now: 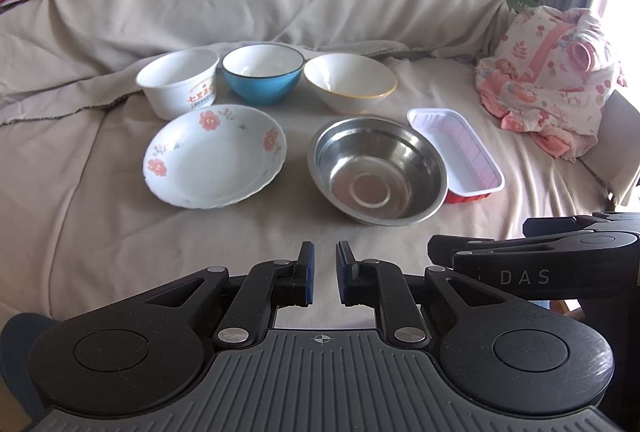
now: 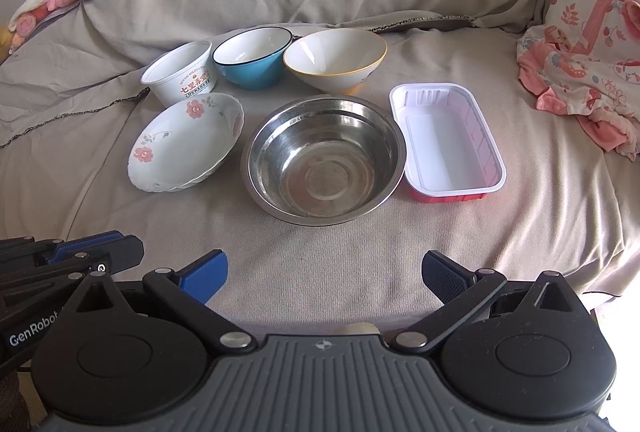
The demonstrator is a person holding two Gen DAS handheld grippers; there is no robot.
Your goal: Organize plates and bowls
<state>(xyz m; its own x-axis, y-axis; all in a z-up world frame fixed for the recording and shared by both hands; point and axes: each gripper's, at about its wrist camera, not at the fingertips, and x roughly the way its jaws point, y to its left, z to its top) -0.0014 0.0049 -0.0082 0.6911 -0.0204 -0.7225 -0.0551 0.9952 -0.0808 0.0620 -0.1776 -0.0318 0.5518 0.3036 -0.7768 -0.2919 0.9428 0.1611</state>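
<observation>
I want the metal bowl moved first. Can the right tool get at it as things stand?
Probably yes. The right tool is open and faces the round stainless steel bowl, with only bare beige bedsheet between them; the red-and-white plastic tray sits close beside its rim.

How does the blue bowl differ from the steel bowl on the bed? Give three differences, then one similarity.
The blue bowl is blue outside and white inside; the steel bowl is bare shiny metal. The blue bowl looks narrower, the steel bowl wider. The blue bowl sits in the back row, the steel bowl in the front. Both stand upright and empty.
</observation>
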